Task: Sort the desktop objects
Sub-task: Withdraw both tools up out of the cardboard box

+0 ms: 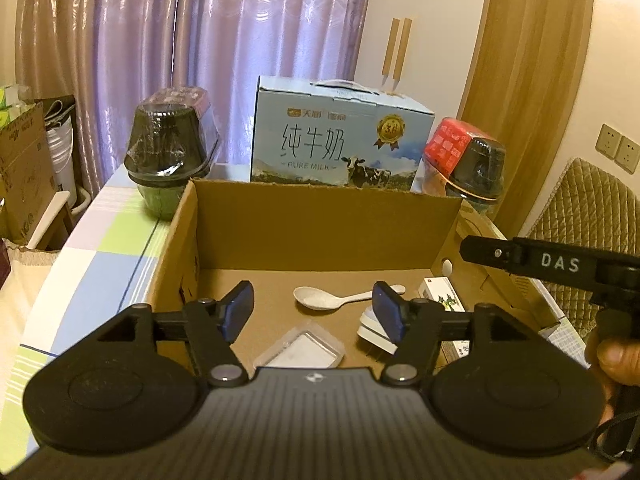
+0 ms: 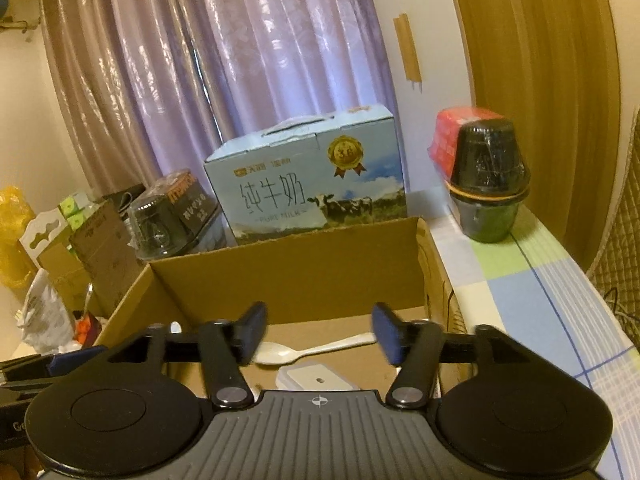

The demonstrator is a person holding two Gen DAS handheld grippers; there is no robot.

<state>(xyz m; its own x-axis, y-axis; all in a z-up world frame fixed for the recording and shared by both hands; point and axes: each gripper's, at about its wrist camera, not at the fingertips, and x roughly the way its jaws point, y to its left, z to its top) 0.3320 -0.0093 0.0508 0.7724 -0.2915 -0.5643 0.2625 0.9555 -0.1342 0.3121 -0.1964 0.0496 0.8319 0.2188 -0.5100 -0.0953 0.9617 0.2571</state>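
Over the open cardboard box (image 1: 320, 232), both tongs are hanging with nothing in them: left tongs (image 1: 314, 312) are standing wide apart, blue pads (image 1: 240, 308) bare, and right tongs (image 2: 320, 330) are likewise spread and holding nothing. Part of the right tool, marked DAS (image 1: 560, 264), is showing at the right edge of the left view with a hand (image 1: 616, 364) gripping it, so the two are sitting close side by side. Below the left tongs, on the box floor, a white spoon (image 1: 320, 299) is lying flat, a clear lidded tray (image 1: 304, 346) is lying nearer the camera, a white plug-like item (image 1: 374, 330) is sitting just right of it partly behind the pad, and a small printed carton (image 1: 442, 294) is lying by the right wall. Right view is showing the same spoon (image 2: 288, 354) and tray (image 2: 316, 380). Outward on the checked desk (image 1: 120, 248): a wrapped dark cup pair (image 1: 170, 152) at left, a blue milk carton case (image 1: 340, 140) behind the box, another wrapped cup pair with a red pack (image 1: 468, 160) at right. Judging progress: several small items are already sitting in the box, so sorting looks well along; the wrapped cups may be what is left, though whether they belong in the box is unclear.
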